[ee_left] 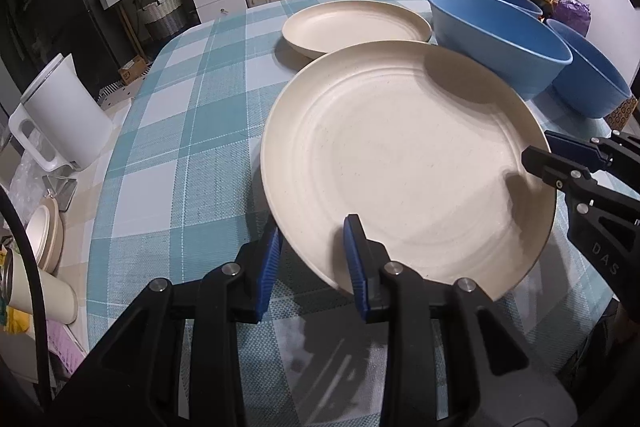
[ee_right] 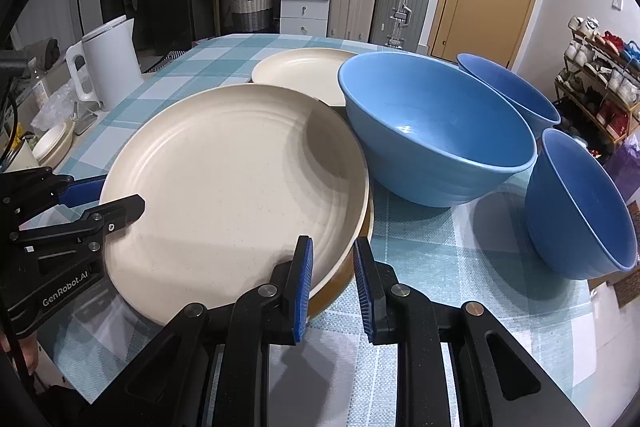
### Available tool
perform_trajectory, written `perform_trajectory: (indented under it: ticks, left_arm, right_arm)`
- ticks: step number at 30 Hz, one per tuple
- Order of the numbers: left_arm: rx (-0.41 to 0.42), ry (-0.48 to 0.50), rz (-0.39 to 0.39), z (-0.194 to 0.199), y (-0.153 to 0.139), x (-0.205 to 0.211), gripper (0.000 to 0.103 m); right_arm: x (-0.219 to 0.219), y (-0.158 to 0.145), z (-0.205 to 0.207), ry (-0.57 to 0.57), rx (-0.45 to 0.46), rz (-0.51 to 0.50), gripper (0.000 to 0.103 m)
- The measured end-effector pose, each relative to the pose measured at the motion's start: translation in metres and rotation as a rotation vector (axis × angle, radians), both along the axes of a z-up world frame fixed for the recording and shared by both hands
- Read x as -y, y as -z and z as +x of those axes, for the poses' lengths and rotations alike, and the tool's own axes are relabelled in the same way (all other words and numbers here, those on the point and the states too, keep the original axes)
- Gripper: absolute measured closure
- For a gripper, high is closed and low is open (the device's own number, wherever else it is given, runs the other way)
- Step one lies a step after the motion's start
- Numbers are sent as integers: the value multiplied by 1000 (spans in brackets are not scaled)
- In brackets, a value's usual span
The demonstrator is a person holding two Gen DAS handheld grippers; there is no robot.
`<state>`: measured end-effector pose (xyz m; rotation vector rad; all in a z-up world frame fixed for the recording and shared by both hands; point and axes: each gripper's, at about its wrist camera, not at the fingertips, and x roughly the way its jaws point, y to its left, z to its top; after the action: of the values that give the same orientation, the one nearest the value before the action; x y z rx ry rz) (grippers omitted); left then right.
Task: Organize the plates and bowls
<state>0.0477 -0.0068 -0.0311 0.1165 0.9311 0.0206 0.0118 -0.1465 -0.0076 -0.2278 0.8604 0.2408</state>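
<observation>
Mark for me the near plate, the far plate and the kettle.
near plate (ee_left: 400, 163): left wrist view, on its flat centre.
far plate (ee_left: 356, 23): left wrist view, on its inner floor.
kettle (ee_right: 114, 63): right wrist view, on its white body.

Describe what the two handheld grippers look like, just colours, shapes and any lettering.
Both are matte black plastic with angular linkage arms, silver round pivot pins and triangular cut-outs. The jaws carry ribbed blue pads. The left gripper shows white "GenRobot.AI" lettering on its side in the right wrist view; the right gripper shows "DAS" on its side in the left wrist view. A black cable curves along the left edge.
</observation>
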Motion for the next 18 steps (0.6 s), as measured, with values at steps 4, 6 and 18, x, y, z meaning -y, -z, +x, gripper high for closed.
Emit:
perform_trajectory:
  ticks: [4,6,18]
  left_arm:
    - [4,-2,29,1,2,4,75]
    - [5,0,44,2,4,6,74]
    - [1,12,106,4,12,14,71]
  right_arm:
    - [-2,2,0,1,-4,-9,82]
    - [-2,2,-1,2,-2,-17,82]
    - [-4,10,0,14,-1,-58,81]
